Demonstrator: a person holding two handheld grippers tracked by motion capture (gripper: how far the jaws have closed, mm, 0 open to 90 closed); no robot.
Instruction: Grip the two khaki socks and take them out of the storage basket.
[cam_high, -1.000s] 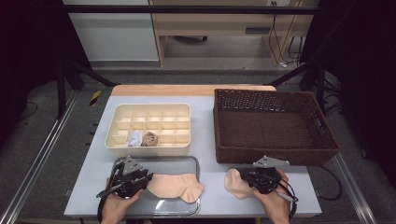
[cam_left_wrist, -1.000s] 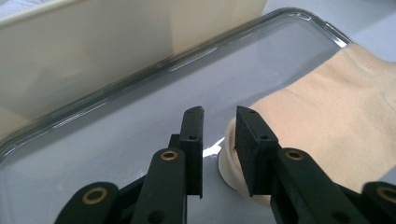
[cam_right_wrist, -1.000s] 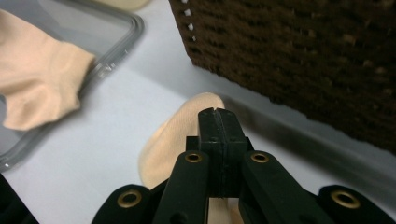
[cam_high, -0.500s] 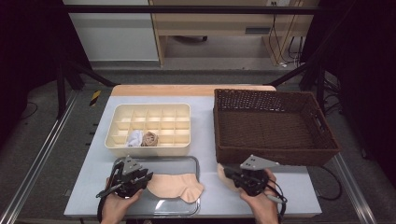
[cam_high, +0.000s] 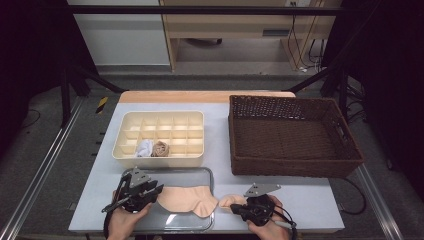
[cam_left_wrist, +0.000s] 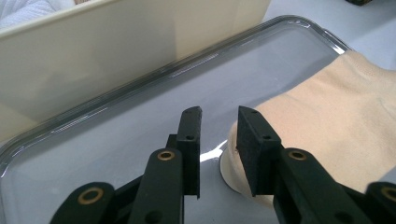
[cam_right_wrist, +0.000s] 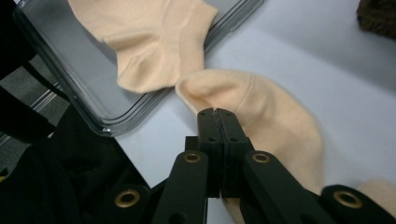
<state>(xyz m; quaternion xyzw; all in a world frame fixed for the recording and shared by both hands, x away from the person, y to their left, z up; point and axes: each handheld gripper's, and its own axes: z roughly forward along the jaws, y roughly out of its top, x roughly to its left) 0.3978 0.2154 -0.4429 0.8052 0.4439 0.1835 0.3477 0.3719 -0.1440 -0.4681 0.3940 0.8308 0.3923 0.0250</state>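
The right gripper (cam_high: 241, 207) has slid leftward along the counter (cam_high: 300, 192) since a second ago, its fingers pressed together on the loose sock (cam_right_wrist: 261, 116) and dragging it until its toe nearly meets the sock on the tray (cam_high: 187, 199). The left gripper (cam_left_wrist: 219, 135) has kept its place over the clear tray (cam_high: 210, 175); its fingers have just been opening slightly, parted with a gap at that sock's cuff, gripping nothing.

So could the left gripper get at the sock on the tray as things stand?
Probably yes: the left gripper has its jaws apart right at the end of the sock on the tray, with nothing between.
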